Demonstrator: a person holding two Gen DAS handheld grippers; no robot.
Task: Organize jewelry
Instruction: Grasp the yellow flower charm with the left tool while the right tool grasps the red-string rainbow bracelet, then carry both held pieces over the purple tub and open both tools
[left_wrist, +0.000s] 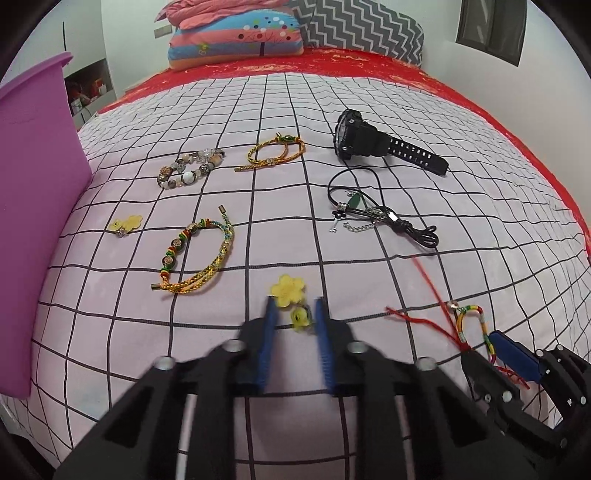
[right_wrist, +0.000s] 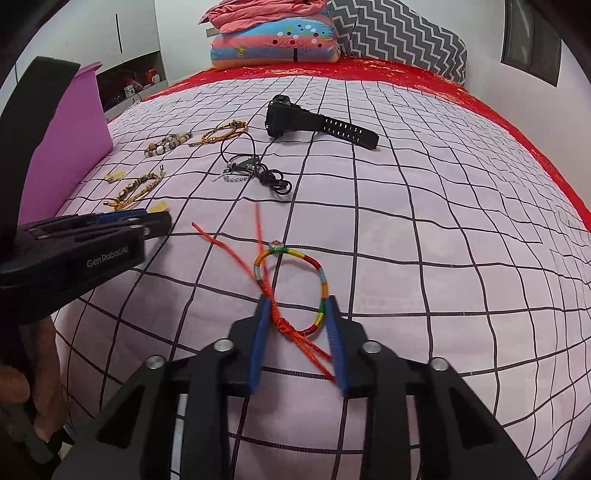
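Jewelry lies on a checked bedspread (left_wrist: 369, 92). My left gripper (left_wrist: 294, 306) is open, its blue fingers on either side of a yellow flower earring (left_wrist: 289, 290) with a small green-yellow charm (left_wrist: 300, 317). My right gripper (right_wrist: 297, 304) is open around the knotted end of a multicoloured thread bracelet (right_wrist: 320, 273) with red cords (right_wrist: 236, 251); the bracelet also shows in the left wrist view (left_wrist: 471, 321). Farther off lie a beaded cord bracelet (left_wrist: 195, 254), a second yellow earring (left_wrist: 127, 224), a stone bead bracelet (left_wrist: 188, 168), a gold cord bracelet (left_wrist: 275, 151), a black cord necklace (left_wrist: 369, 206) and a black watch (left_wrist: 373, 142).
A purple box (left_wrist: 33, 184) stands at the left edge of the bed. Pillows (left_wrist: 236, 37) and a zigzag cushion (left_wrist: 369, 29) lie at the head, past a red sheet (left_wrist: 369, 66). The left gripper body (right_wrist: 92, 236) shows at the left in the right wrist view.
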